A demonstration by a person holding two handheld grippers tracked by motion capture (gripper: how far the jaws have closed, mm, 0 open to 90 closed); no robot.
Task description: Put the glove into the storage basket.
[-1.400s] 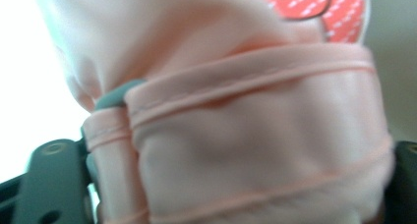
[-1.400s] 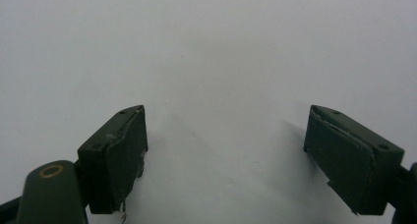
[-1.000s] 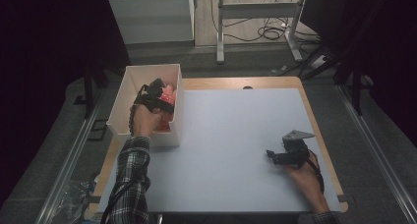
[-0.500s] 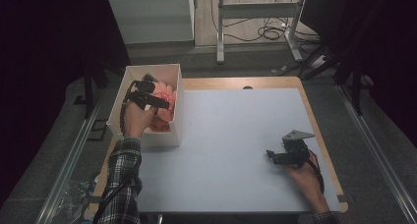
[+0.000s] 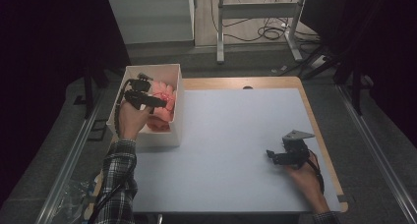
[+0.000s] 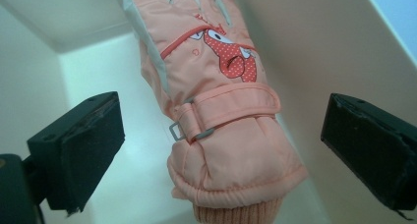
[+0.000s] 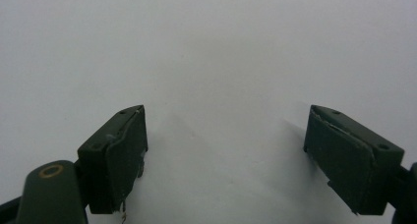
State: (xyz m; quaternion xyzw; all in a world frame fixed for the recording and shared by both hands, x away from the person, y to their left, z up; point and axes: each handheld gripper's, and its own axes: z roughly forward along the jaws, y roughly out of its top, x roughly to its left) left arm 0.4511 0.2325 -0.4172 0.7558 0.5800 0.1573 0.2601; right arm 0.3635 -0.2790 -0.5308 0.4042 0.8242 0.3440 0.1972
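Peach-pink padded fabric marks the glove (image 6: 216,111) lying in the white box (image 5: 175,94) at the table's left edge. In the left gripper view the glove runs away from the camera, its knitted cuff nearest and cut off by the bottom of the picture, its fingertips cut off at the top. A strap with a grey buckle crosses the wrist, and a red dotted cartoon patch sits on the back; what the patch depicts is hard to make out. The glove lies along the box's right-hand wall as that view shows it.

The left gripper (image 6: 221,150) hangs above the glove inside the box with its jaws spread wide, one on each side of the wrist and clear of the fabric. From the high view the left gripper (image 5: 158,102) and the hand holding it cover much of the box's contents, so only bunched pink shapes show there, and how many items lie in the box cannot be told.

The right gripper (image 7: 223,150) rests low over the pale blue-grey table top (image 5: 236,135), its jaws wide apart with bare surface between them. In the high view the right gripper (image 5: 271,155) sits near the table's right front, well apart from the box, the grey three-cornered plate on top.
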